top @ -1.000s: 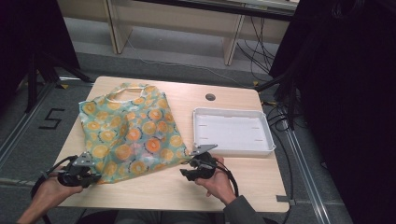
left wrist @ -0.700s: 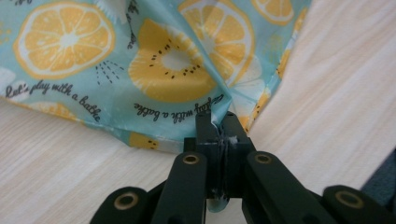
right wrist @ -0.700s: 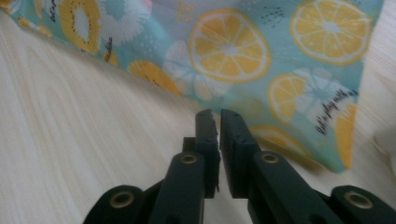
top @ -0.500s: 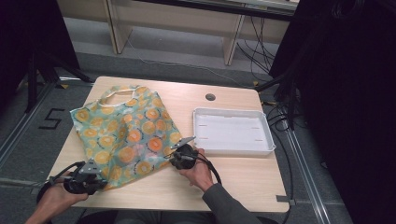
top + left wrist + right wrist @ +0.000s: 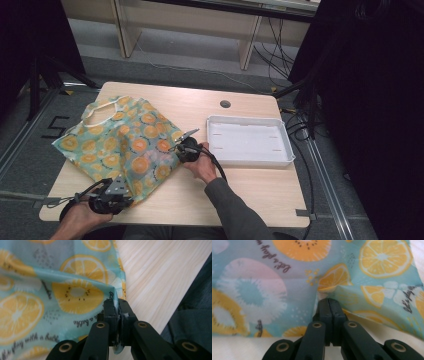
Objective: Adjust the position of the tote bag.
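Observation:
A teal cloth bag (image 5: 120, 145) printed with orange citrus slices lies spread on the left half of the wooden table (image 5: 200, 105), its handles at the far left. My left gripper (image 5: 125, 196) is at the table's near edge, shut on the bag's near corner; the left gripper view shows the gripper (image 5: 117, 302) pinching the hem of the bag (image 5: 62, 290). My right gripper (image 5: 176, 150) is shut on the bag's right edge. In the right gripper view the gripper (image 5: 329, 301) has its jaws together and the bag (image 5: 287, 277) puckers at their tips.
A white shallow tray (image 5: 255, 161) stands on the right half of the table, just beyond my right hand. A round cable hole (image 5: 225, 104) sits near the far edge. Dark curtains flank the table and cables run on the floor at the right.
My right gripper has moved left and away from me along the bag's right edge and has shut on it. My left gripper has slid right along the near edge, and the bag has shifted with them.

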The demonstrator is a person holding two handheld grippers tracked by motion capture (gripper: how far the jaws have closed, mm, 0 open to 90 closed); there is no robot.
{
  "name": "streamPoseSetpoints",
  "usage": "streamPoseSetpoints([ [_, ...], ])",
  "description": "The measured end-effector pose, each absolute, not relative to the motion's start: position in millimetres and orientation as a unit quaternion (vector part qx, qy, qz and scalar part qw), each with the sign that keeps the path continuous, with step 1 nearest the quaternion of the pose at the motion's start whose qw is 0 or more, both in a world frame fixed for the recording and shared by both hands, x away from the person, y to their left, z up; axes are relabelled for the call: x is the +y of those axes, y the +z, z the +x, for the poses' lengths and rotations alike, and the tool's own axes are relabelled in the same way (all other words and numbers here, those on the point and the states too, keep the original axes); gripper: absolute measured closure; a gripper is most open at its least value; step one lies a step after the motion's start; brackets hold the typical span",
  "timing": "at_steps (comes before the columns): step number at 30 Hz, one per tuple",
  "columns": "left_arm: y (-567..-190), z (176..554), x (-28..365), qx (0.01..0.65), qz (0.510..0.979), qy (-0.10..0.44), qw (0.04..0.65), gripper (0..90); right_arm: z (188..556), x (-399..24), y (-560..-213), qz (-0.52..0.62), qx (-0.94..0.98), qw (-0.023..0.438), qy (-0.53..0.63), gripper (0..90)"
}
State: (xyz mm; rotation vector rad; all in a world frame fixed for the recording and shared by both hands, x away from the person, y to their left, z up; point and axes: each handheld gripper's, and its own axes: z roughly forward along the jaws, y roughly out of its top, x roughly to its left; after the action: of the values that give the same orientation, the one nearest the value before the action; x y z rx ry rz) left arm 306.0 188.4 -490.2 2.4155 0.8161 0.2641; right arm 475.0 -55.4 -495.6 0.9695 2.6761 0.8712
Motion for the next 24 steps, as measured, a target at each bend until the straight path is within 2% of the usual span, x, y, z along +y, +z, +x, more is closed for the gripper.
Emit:
streamPoseSetpoints([
  [6, -493, 316, 162, 0.289, 0.909, 0.095, 0.286, 85.9, 498, -46, -485, 0.354, 0.889, 0.075, 0.282, 90.0],
  [11, -492, 326, 137, 0.282, 0.909, 0.094, 0.291, 85.9, 510, -49, -470, 0.363, 0.876, 0.093, 0.302, 90.0],
  [16, -493, 338, 113, 0.282, 0.909, 0.101, 0.291, 85.9, 500, -69, -452, 0.359, 0.865, 0.11, 0.332, 88.7],
  [24, -492, 365, 77, 0.302, 0.896, 0.111, 0.305, 85.7, 456, -108, -429, 0.347, 0.864, 0.12, 0.345, 84.6],
])
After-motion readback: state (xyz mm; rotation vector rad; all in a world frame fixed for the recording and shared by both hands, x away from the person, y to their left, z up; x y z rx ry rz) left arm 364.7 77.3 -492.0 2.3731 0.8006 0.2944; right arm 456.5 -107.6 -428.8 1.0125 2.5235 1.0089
